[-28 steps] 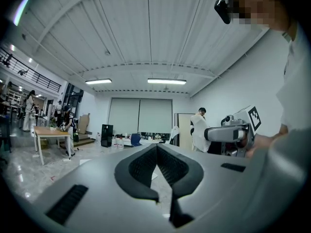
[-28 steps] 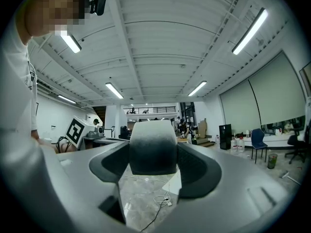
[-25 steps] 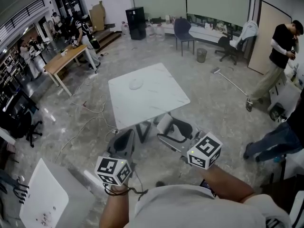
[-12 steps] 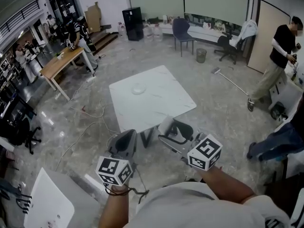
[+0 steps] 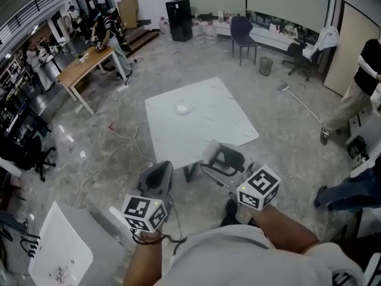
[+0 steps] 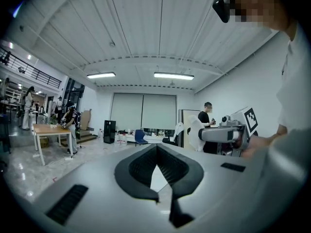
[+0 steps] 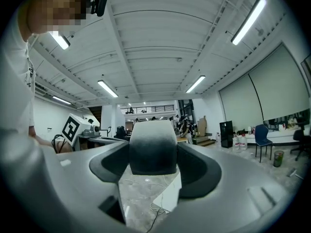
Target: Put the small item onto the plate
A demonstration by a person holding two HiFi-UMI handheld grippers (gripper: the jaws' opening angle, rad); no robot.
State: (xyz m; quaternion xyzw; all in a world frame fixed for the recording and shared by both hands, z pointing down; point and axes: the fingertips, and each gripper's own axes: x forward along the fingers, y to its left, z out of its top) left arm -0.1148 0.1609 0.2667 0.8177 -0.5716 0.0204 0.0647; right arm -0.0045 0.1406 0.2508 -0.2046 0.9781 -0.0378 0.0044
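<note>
A white square table (image 5: 205, 124) stands on the marble floor ahead of me. On its far left part lies a small pale round plate (image 5: 183, 107). From this distance I cannot make out any small item. Both grippers are held low near my body, short of the table's near edge. My left gripper (image 5: 157, 180) points forward with its jaws together and nothing between them. My right gripper (image 5: 222, 159) is beside it, also empty, jaws together. In the left gripper view the dark pads (image 6: 141, 166) meet at their tips, and the right gripper (image 6: 228, 132) shows off to the side.
A wooden table (image 5: 89, 61) with people around it stands far left. A second white tabletop (image 5: 56, 249) is at the lower left. Cables (image 5: 119, 142) trail over the floor left of the table. Chairs (image 5: 243, 34) and a bin (image 5: 266, 65) are at the back, and people stand at the right (image 5: 363, 94).
The table and plate have drifted slightly right and lower in the head view as I come nearer. Both grippers stay in the same pose by my body.
</note>
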